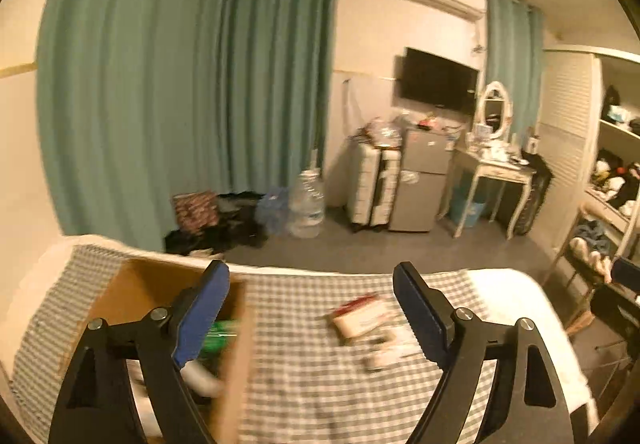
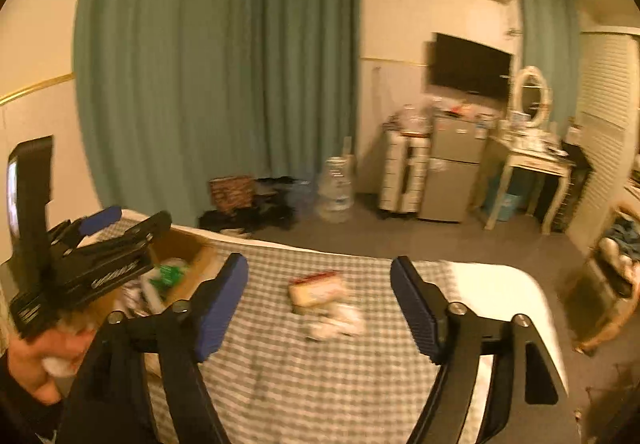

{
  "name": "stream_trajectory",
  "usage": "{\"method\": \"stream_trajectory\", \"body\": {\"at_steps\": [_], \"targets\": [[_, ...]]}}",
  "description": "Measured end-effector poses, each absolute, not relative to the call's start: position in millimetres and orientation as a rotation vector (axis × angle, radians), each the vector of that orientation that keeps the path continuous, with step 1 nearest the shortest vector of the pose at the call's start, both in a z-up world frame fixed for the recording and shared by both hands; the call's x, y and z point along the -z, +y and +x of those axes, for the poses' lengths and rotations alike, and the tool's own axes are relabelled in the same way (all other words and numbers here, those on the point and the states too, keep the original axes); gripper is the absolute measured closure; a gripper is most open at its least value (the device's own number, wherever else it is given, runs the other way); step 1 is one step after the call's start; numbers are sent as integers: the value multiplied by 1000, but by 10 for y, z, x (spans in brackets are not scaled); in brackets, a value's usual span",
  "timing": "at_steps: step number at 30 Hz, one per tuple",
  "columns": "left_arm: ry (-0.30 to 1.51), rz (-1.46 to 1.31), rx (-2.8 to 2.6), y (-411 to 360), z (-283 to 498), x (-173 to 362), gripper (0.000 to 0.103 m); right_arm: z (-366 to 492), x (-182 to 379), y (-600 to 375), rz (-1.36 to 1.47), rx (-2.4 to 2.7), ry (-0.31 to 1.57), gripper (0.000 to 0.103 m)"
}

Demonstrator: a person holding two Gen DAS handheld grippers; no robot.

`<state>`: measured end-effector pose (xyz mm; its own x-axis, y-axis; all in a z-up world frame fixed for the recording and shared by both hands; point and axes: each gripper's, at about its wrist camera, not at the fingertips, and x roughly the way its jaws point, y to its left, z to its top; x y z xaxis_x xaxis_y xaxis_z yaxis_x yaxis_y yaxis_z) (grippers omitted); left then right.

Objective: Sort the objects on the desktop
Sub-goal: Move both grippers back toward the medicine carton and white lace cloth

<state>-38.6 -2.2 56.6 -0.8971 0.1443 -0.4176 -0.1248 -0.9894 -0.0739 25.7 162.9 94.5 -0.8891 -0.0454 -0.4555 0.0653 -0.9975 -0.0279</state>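
Note:
A checked cloth [image 1: 312, 376] covers the table [image 2: 504, 284]. A cardboard box [image 1: 236, 364] stands at its left, with a green packet [image 1: 218, 336] and white items inside; it also shows in the right wrist view [image 2: 188, 244]. A red-and-tan packet [image 1: 360, 314] lies mid-table, also seen in the right wrist view [image 2: 316, 288], with small white items [image 1: 386, 354] beside it. My left gripper [image 1: 312, 308] is open and empty over the box's right edge; it shows in the right wrist view [image 2: 120, 228]. My right gripper [image 2: 320, 300] is open and empty, above the packet.
Beyond the table are green curtains [image 1: 180, 84], a water jug [image 1: 306, 204], a suitcase [image 1: 372, 184], a small fridge [image 1: 420, 180], a dressing table with mirror [image 1: 492, 160], a wall TV [image 1: 438, 80] and shelves [image 1: 616, 164]. A chair [image 2: 608, 296] stands to the right.

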Motion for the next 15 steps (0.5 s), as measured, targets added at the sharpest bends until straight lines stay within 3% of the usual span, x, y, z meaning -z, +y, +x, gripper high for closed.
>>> {"method": "stream_trajectory", "body": {"at_steps": [6, 15], "targets": [[13, -622, -2863, 936, -227, -676, 15, 715, -1032, 2642, 737, 3109, 13, 25], [-55, -657, -2897, 1226, -296, -644, 12, 784, -1014, 3402, 730, 3145, -77, 21]]}}
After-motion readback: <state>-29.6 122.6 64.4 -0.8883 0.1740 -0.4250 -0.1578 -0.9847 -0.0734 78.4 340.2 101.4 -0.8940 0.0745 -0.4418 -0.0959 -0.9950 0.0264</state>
